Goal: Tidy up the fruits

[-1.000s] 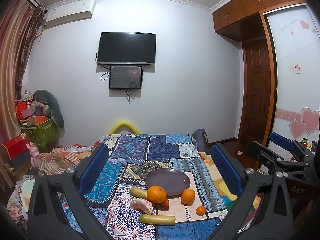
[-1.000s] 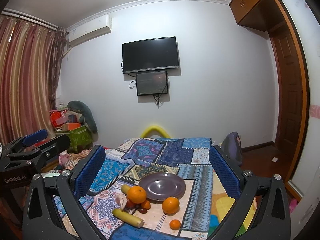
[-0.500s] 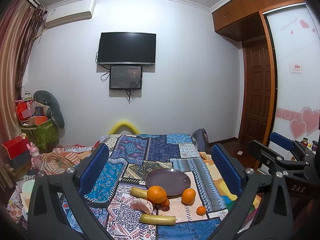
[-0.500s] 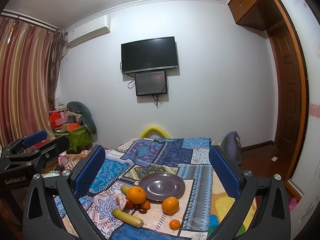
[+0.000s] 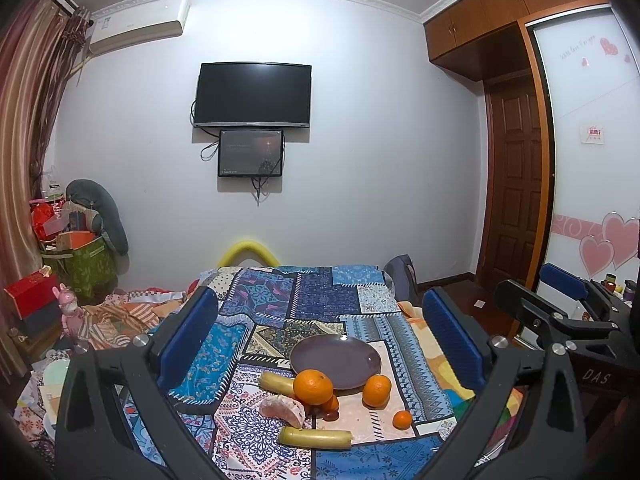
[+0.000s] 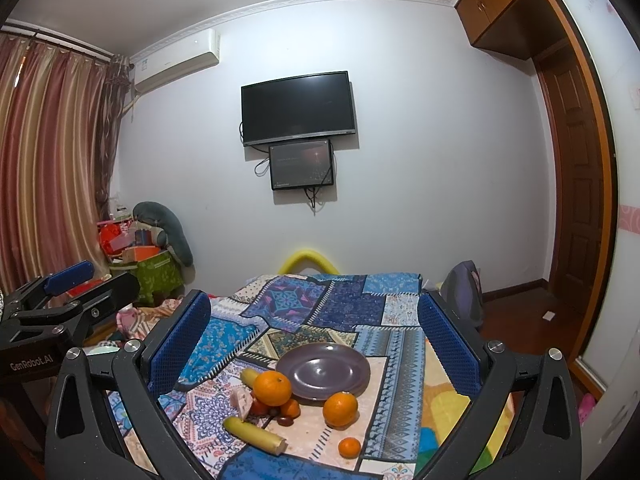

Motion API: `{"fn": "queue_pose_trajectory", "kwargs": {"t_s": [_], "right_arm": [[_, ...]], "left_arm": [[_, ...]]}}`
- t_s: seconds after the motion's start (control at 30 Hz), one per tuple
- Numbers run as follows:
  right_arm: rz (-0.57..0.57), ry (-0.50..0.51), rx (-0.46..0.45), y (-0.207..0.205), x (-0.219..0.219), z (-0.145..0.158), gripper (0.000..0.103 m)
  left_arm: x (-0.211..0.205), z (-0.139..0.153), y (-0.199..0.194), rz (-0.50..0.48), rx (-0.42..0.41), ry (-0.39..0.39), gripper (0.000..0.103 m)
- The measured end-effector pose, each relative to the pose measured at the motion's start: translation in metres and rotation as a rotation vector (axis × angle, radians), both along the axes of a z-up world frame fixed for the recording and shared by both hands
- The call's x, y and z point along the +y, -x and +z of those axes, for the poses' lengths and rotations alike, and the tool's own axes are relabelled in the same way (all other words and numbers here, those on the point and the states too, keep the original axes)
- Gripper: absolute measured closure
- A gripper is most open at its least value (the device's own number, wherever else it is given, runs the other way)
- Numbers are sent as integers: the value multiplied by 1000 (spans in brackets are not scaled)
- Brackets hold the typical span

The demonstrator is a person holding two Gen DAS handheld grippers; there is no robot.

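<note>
An empty purple plate [image 5: 335, 360] [image 6: 323, 372] lies on a patchwork cloth. In front of it sit a large orange [image 5: 313, 386] [image 6: 272, 388], a second orange [image 5: 376, 390] [image 6: 340, 409], a small tangerine [image 5: 402, 419] [image 6: 349, 448], two banana pieces [image 5: 315, 438] [image 6: 255, 435], a pale fruit wedge [image 5: 282, 410] and small dark red fruits [image 6: 285, 420]. My left gripper [image 5: 320, 336] is open, held above and short of the fruit. My right gripper [image 6: 316, 340] is open too, equally clear of everything.
The cloth-covered table [image 5: 304, 300] ends near a white wall with a television [image 5: 252, 96]. Boxes and a grey cushion [image 5: 96, 216] pile at the left. A wooden door [image 5: 516, 184] and wardrobe stand at the right. A dark bag [image 6: 464, 292] sits beside the table.
</note>
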State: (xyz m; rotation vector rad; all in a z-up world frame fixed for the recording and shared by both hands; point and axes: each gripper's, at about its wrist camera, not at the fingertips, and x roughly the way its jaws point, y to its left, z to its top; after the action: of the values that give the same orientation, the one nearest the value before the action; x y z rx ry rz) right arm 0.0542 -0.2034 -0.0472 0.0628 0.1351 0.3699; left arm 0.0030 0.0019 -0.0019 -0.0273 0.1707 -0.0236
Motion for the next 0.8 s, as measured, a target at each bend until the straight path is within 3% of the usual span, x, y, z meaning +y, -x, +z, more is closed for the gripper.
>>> {"fn": "queue_pose_trajectory", "kwargs": {"t_s": [0.53, 0.8], "right_arm": [[-14, 8, 43, -14, 1, -12, 0], [-43, 45, 124, -43, -2, -36, 0]], "left_arm": [[5, -13, -23, 7, 54, 8, 0], [12, -37, -62, -1, 160, 15, 0]]}}
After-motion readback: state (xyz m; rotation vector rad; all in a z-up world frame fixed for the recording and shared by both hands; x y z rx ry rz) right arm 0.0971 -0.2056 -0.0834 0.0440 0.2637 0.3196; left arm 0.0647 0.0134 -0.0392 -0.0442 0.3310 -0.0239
